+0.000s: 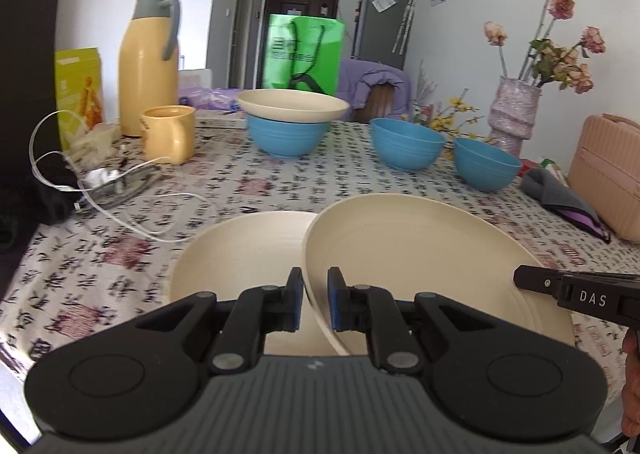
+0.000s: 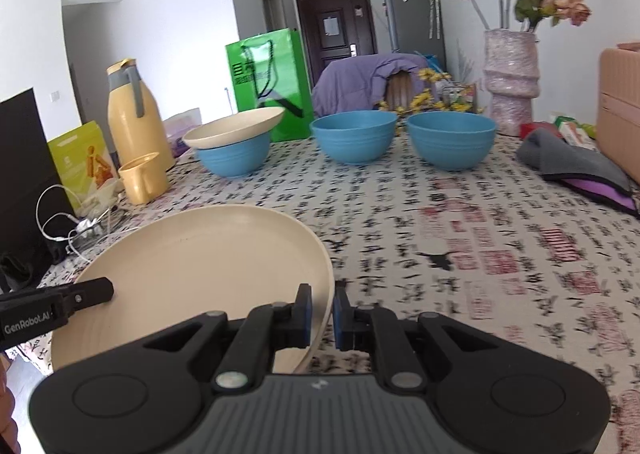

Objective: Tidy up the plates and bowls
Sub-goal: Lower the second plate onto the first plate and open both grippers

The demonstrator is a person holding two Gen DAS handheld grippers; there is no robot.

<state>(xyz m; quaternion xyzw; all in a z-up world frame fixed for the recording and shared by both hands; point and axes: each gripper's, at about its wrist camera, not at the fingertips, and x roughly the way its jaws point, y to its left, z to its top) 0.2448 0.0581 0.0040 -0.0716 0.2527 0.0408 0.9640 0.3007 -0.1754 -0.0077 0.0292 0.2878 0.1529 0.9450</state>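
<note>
Both grippers hold one cream plate [image 1: 420, 254] [image 2: 200, 266] just above the table. My left gripper [image 1: 318, 302] is shut on its near left rim, and my right gripper [image 2: 322, 314] is shut on its right rim. The held plate overlaps a second cream plate [image 1: 240, 254] that lies flat on the tablecloth. Further back, a third cream plate [image 1: 292, 105] [image 2: 234, 125] rests on a blue bowl [image 1: 286, 137] [image 2: 234, 157]. Two more blue bowls [image 1: 406, 143] [image 1: 486, 163] stand to its right, and the right wrist view shows these bowls [image 2: 354, 137] [image 2: 452, 139] too.
A yellow thermos [image 1: 148, 65], a yellow mug [image 1: 170, 133] and white cables [image 1: 120, 193] crowd the left side. A green bag [image 1: 304, 53] stands at the back. A pink vase [image 1: 514, 117], a grey cloth [image 1: 560, 193] and a pink case [image 1: 608, 181] line the right.
</note>
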